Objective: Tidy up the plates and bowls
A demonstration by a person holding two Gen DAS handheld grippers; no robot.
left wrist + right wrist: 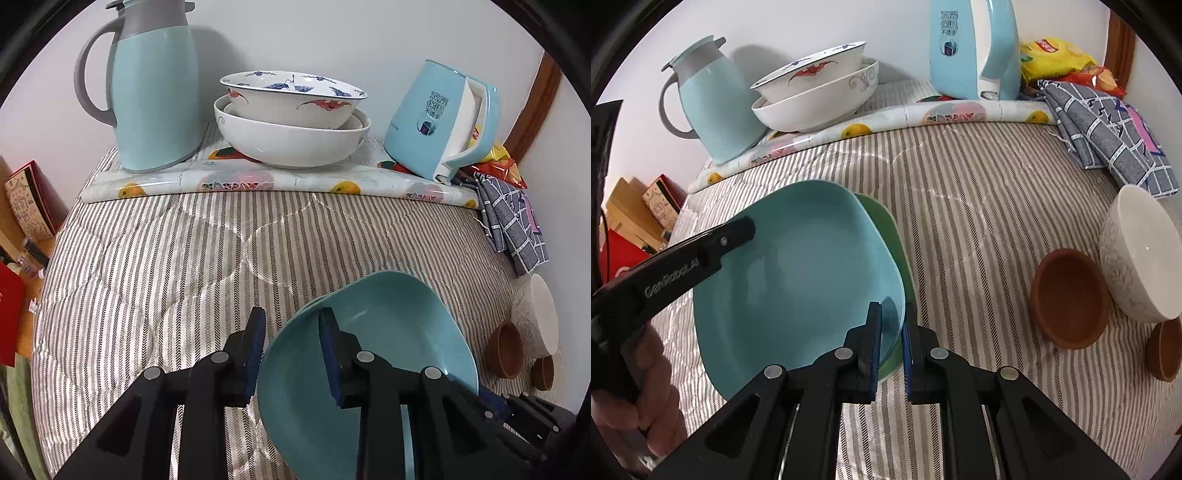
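Note:
A teal plate (798, 273) lies stacked on a green plate (882, 221) over the striped cloth. My right gripper (890, 332) is shut on the near rim of both plates, one finger above and one below. My left gripper (293, 317) straddles the teal plate's (388, 332) opposite rim. Its right finger is inside the plate and its left finger outside, with a gap showing, so it stands open. One of its fingers (738, 230) shows in the right wrist view over the plate's left rim. I cannot tell whether the stack touches the cloth.
Two white bowls (291, 122) sit nested at the back on a floral mat (258, 181), between a blue thermos (151, 85) and a blue kettle (439, 114). To the right are a white bowl (1137, 254), two small brown bowls (1067, 299), a checked cloth (1108, 129) and snack bags (1056, 55).

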